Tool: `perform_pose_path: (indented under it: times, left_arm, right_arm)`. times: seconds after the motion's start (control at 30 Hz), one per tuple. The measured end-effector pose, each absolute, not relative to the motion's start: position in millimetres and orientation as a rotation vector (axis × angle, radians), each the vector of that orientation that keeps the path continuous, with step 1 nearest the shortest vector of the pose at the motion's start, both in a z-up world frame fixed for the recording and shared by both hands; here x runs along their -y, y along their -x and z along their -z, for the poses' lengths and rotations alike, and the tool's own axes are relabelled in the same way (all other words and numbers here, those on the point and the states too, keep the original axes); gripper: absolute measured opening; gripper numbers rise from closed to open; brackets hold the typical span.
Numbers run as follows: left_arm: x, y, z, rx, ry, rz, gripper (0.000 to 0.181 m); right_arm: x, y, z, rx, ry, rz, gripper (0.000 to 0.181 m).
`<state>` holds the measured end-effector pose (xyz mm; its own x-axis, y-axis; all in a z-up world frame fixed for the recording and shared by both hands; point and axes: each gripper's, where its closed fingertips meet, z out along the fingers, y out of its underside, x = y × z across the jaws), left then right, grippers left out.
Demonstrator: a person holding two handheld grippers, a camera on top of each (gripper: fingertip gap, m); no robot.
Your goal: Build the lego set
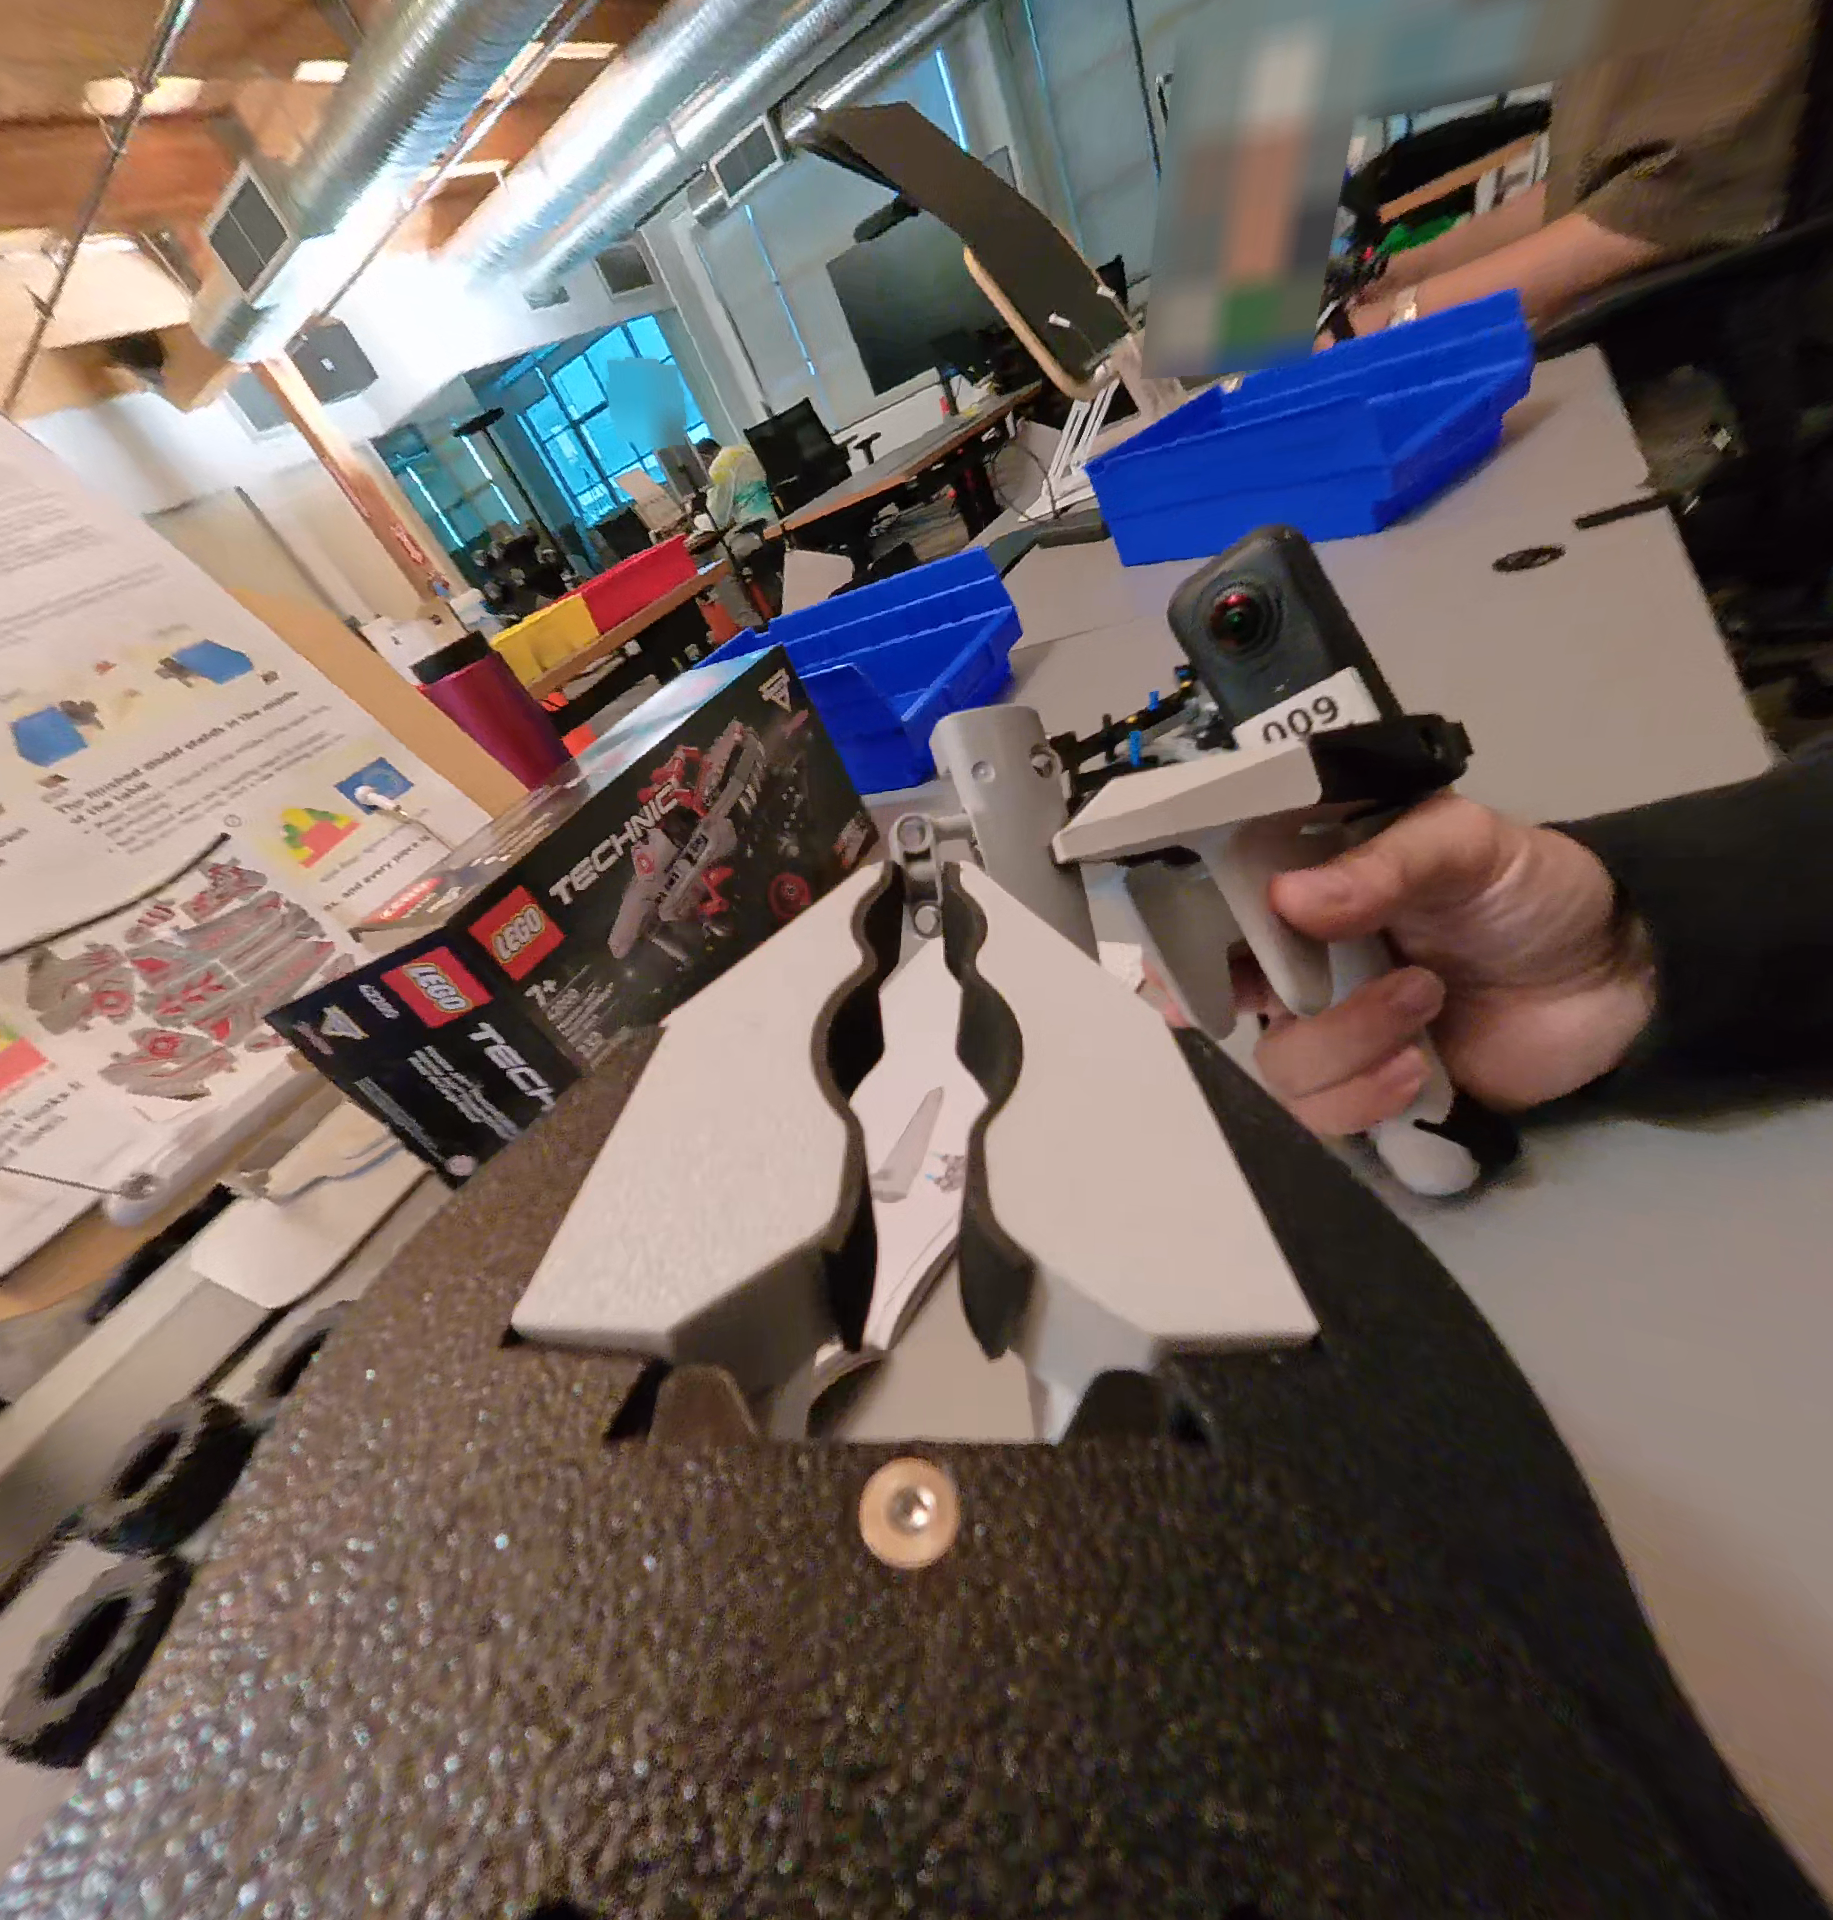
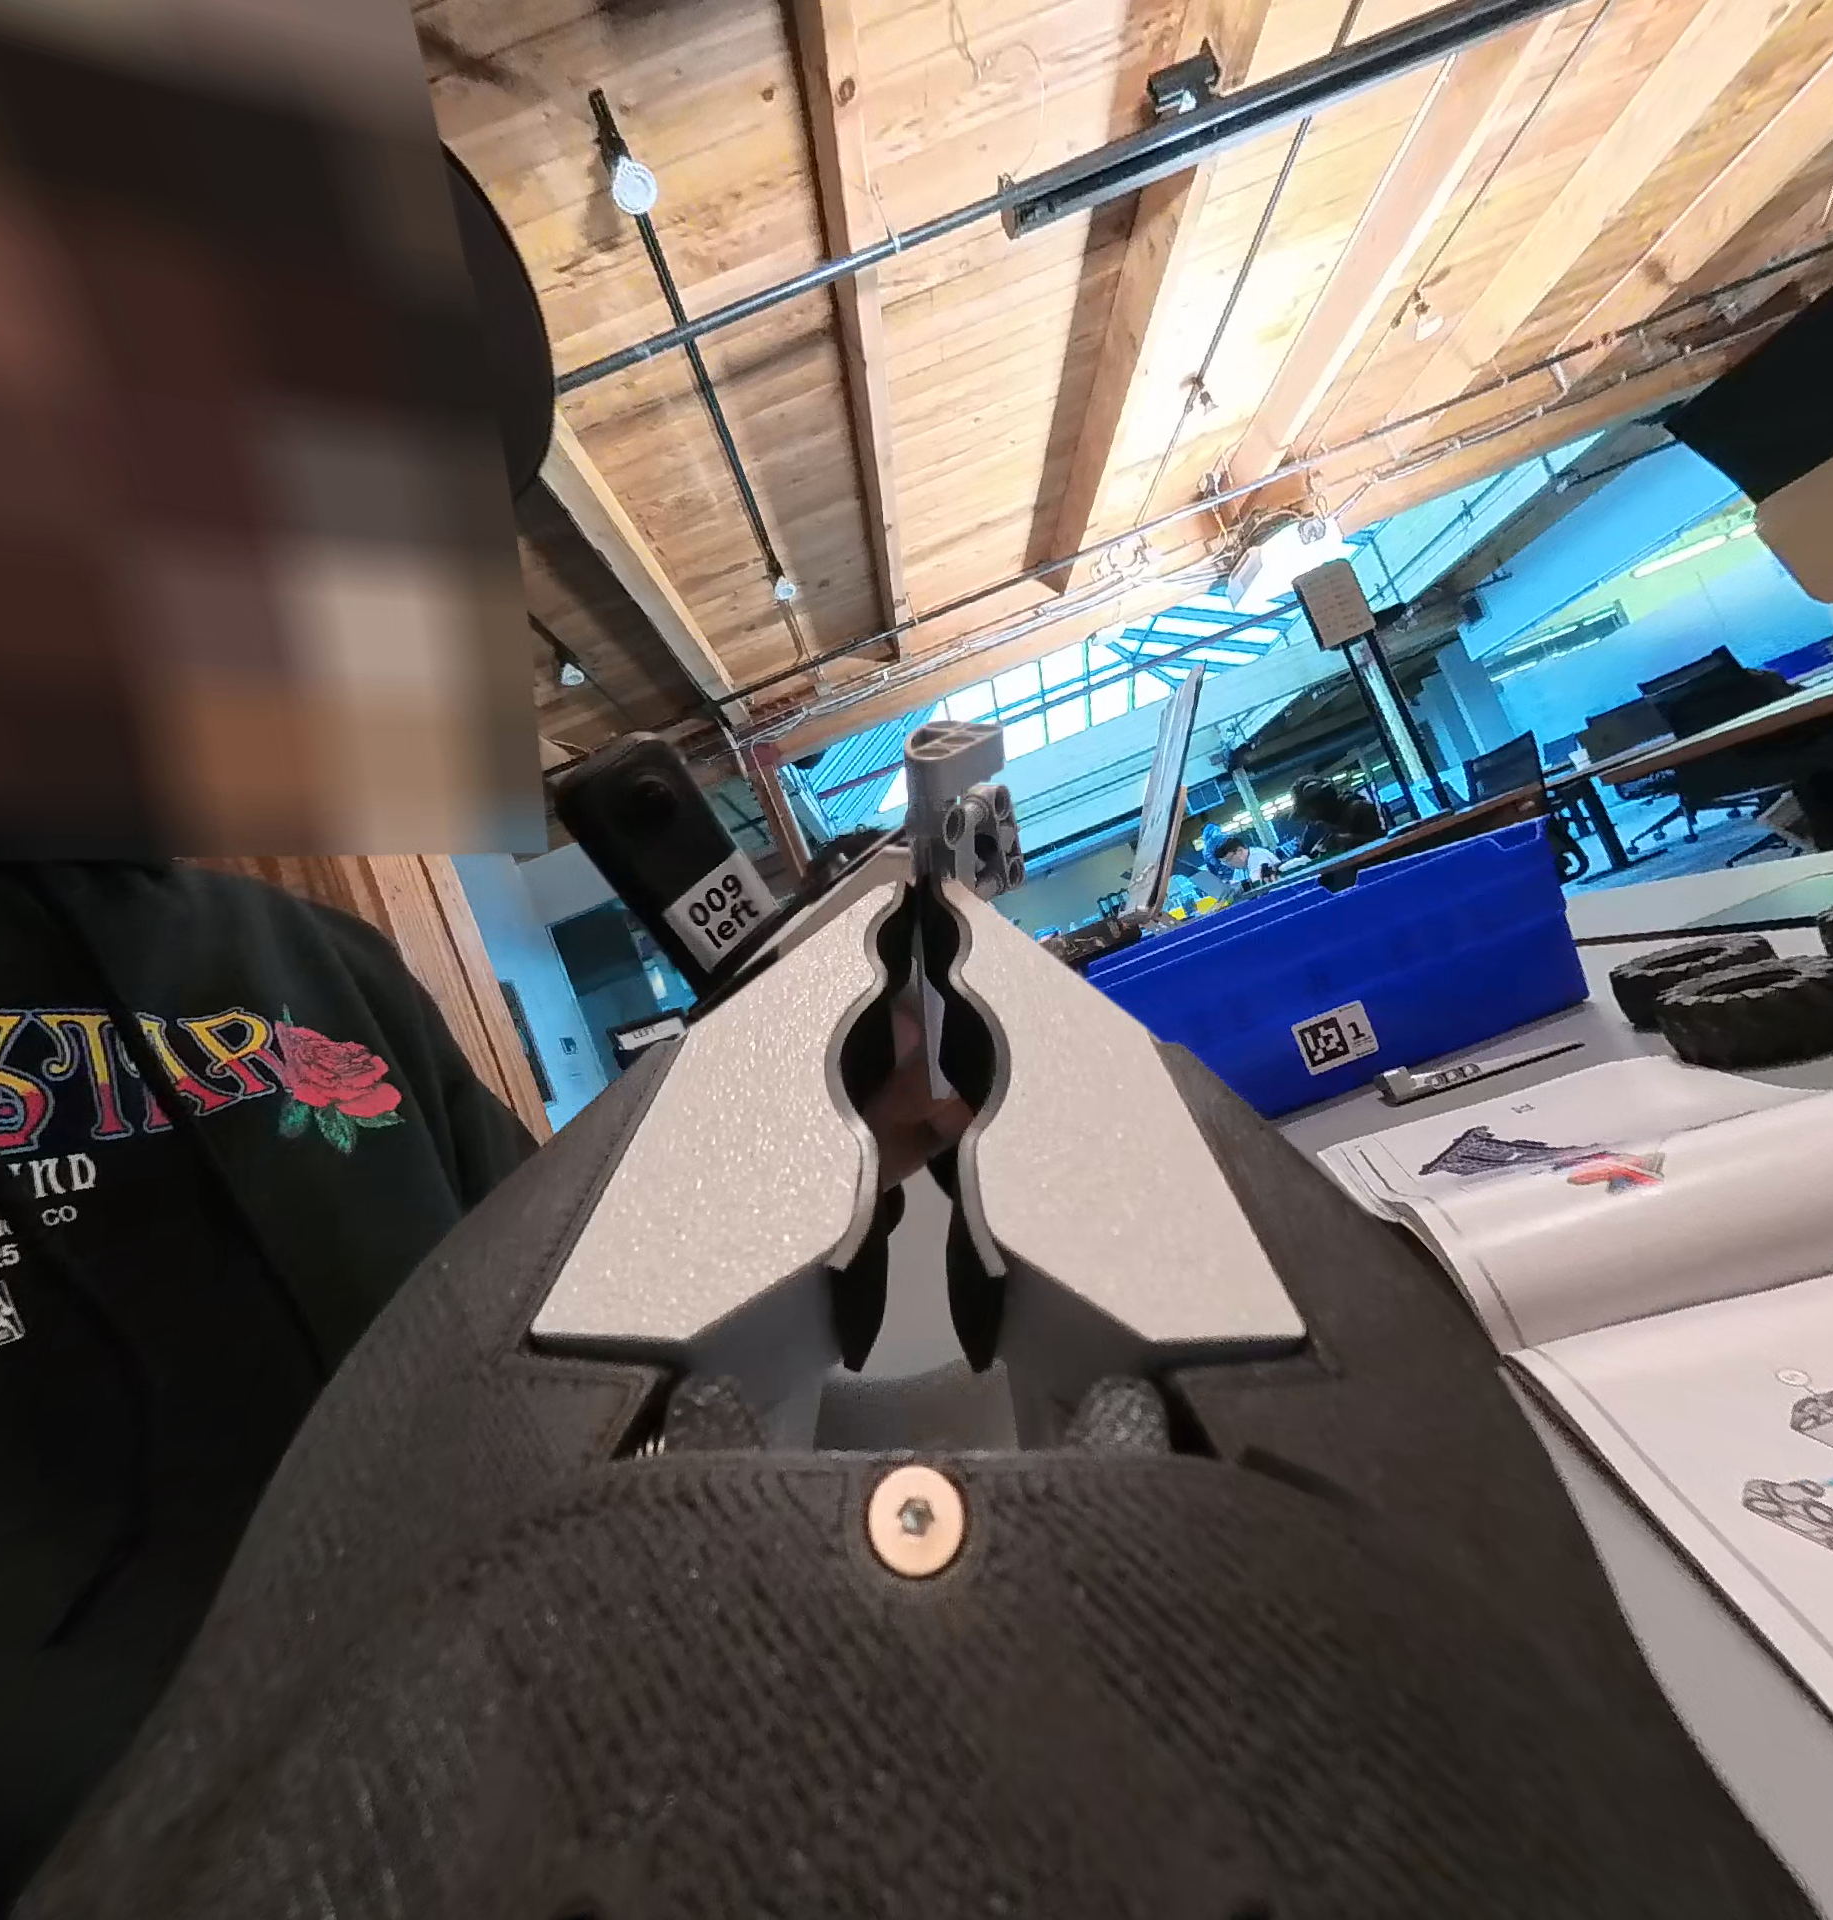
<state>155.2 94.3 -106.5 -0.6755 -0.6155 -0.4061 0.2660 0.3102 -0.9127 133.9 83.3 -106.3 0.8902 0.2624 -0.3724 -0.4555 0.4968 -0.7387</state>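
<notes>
Black set box (image 1: 621,935) bears printed branding (left tool (image 1: 920,906) pinches grey piece (image 1: 917,862)).

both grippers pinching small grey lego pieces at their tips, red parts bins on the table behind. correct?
Not quite: the bins are blue, not red, as the left wrist view shows. The rest holds: the left gripper and right gripper each pinch a small grey piece at the tips.

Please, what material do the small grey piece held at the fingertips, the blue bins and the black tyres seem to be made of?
Grey lego piece: hard moulded plastic, smooth with a slight sheen, with crisp round holes. Blue bins: rigid plastic, evenly coloured, with thin straight walls and rims. Black tyres: probably rubber or soft plastic, matte, with a chunky tread; the look alone does not settle which.
</notes>
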Motion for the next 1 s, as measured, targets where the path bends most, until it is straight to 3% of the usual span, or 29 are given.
perform_pose_path:
  times: [0.27,1.0]
  left_arm:
    - [-96,-157,103,-1.746,0.189,1.154,0.004]
    - [-90,-143,95,-1.805,0.184,1.189,0.005]
  right_arm:
    - [-84,-135,107,-0.237,0.963,-0.442,0.000]
    - [-82,-116,98,-0.095,0.965,-0.374,0.000]
